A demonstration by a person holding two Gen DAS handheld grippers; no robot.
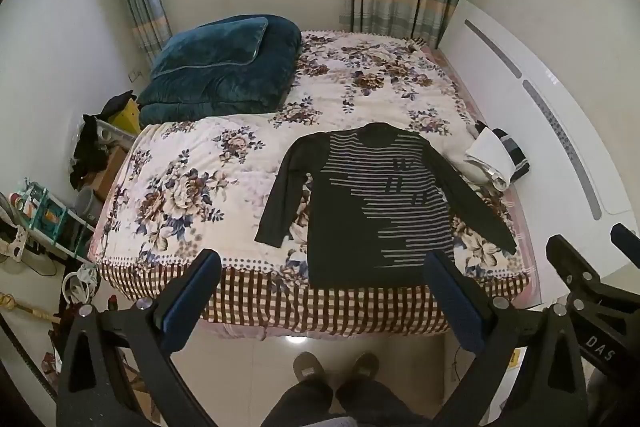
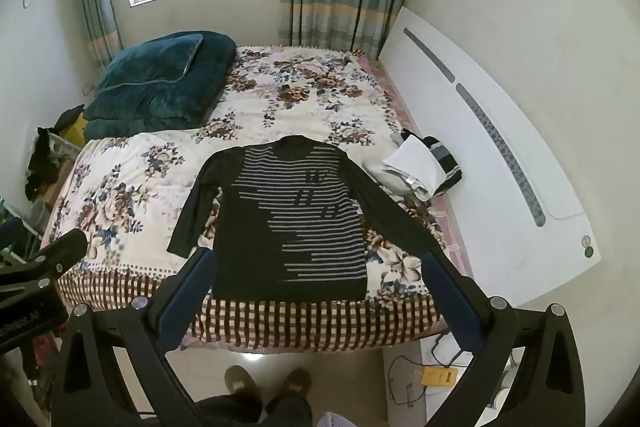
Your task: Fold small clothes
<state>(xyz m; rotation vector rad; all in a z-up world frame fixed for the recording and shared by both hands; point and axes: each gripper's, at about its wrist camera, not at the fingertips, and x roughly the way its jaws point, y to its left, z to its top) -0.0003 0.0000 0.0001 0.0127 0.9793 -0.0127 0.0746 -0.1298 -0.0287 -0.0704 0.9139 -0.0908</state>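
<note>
Bed [image 2: 132, 187] left of sweater [image 2: 292, 227] lies bare, you pass freely; folded clothes [image 2: 424, 167] crowd right side, quilt [image 2: 160, 83] blocks far-left corner.

The bed [image 1: 248, 155] with its floral cover carries a dark striped sweater [image 1: 384, 203] spread flat, a teal folded quilt [image 1: 224, 67], and folded clothes [image 1: 500, 159] near the headboard

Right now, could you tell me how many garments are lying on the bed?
2 for certain: a striped dark sweater spread flat near the bed's foot edge, and a folded pile by the white headboard, which may hold more than one piece.
</note>
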